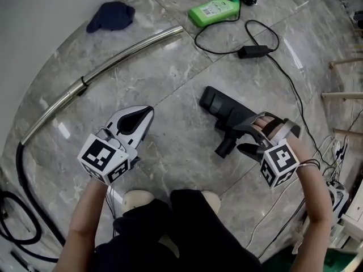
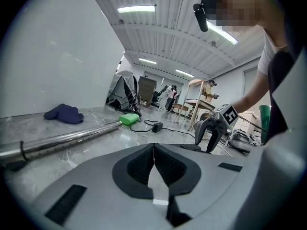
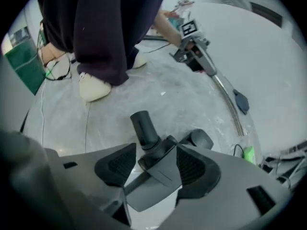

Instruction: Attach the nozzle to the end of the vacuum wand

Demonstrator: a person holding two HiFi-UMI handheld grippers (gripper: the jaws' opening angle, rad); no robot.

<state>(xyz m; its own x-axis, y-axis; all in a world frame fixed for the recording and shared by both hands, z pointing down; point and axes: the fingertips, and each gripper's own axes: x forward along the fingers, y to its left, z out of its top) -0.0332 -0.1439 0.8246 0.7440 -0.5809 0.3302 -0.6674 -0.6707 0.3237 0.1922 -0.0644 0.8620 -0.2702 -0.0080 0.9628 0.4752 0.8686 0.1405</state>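
Vacuum wand (image 1: 113, 58), a long chrome tube, lies on the grey marble floor (image 1: 170, 152) close to the edge where the floor meets the white wall. One end joins a black hose (image 1: 20, 169) at the near left. The other end looks bare and points toward the far side, near a green bottle (image 1: 214, 10).

Next in size is the nozzle (image 1: 227, 115), a black floor head lying out on the open floor, well apart from the wand, with its short neck tube aimed back toward the person.

The right gripper (image 1: 247, 139) points steeply down over it. In the right gripper view its jaws stand spread wide, with the nozzle's (image 3: 144, 128) pivot joint between the pads (image 3: 117, 164). It is straddled, and as far as I can judge not yet squeezed. The left gripper (image 1: 142, 118) hovers low between nozzle and wand, its jaws pressed together on nothing.

Smaller things lie near the far edge: a dark blue cloth (image 1: 110, 16) by the wall and a black power adapter (image 1: 252, 51) on its cable.

The step in hand looks like picking up the nozzle. The next move calls for closing the right jaws firmly on the joint, lifting, and carrying the neck across to the wand's free end. There the left gripper would likely need to steady the tube so that the neck can be pushed on in line.
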